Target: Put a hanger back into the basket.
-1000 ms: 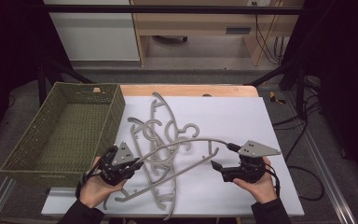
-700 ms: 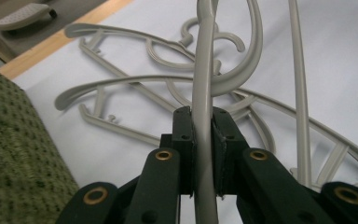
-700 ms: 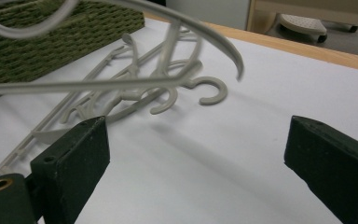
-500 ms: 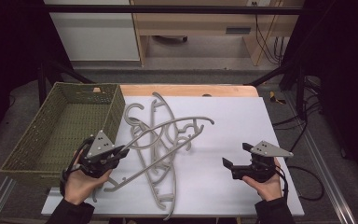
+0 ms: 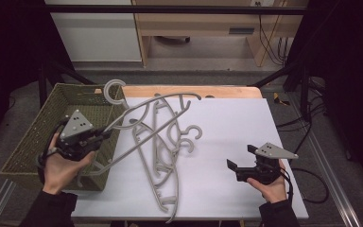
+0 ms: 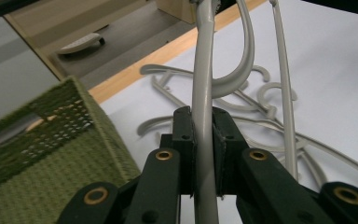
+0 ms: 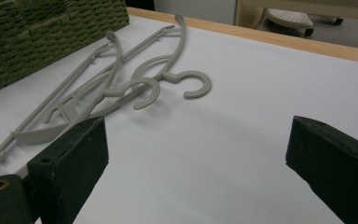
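Nearest the person, the right tongs rest low over the bare right part of the white table, jaws spread wide after just opening further, with nothing between them; in the right gripper view only the white top lies between the two black jaws. On the other side, the left tongs are clamped tight on a grey hanger, held up off the table at the near right corner of the green woven basket. In the left gripper view the pads squeeze one of the hanger's bars, which runs up and away between them. The raised hanger slants from the tongs toward the far edge of the table, its hook standing over the basket's far right corner. Beyond and beside it, more grey hangers lie in a loose pile on the middle of the table, two hooks curling side by side. The far edge of the table shows a strip of wood.
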Demonstrator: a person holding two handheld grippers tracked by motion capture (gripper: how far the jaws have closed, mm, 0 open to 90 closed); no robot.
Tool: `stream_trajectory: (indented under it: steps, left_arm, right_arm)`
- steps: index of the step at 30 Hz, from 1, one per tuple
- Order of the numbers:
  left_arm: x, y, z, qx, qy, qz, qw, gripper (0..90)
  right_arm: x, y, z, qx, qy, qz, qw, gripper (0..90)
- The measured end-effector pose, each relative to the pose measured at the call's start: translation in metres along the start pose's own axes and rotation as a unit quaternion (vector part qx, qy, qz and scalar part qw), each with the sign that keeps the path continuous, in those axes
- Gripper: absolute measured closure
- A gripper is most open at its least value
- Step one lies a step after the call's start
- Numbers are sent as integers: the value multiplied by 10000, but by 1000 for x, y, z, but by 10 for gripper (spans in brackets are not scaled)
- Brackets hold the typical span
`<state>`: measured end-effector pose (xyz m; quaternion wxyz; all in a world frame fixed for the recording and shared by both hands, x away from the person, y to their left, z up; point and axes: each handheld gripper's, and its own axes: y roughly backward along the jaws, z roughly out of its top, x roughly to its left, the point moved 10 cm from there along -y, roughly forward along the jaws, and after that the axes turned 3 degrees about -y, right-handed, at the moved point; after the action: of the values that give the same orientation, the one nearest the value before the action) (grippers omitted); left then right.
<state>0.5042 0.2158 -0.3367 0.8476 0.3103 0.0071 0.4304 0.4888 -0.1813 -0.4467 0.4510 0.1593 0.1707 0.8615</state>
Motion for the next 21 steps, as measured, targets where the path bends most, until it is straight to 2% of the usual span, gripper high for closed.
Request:
stream_trajectory:
  steps: [1,5,11,16,20,21]
  left_arm:
    - [6,2,1,42,-46,25,10000,815]
    - [30,7,4,28,0,139,9999,814]
    - [62,11,0,-54,155,305,9994,815]
    - [85,13,-10,-31,227,438,9988,814]
    - [101,14,-22,115,338,533,9979,814]
    - [106,14,-26,136,303,566,9978,814]
  right_arm:
    - [0,0,0,1,8,-3,10000,58]
    - [0,-1,0,-1,2,-13,10000,58]
    - [-1,-1,0,-10,-17,-29,10000,57]
    - [-1,-1,0,0,-21,-30,10000,57]
    - [-1,-2,-1,12,-3,-34,10000,57]
    - [-1,-2,-1,18,9,-24,10000,57]
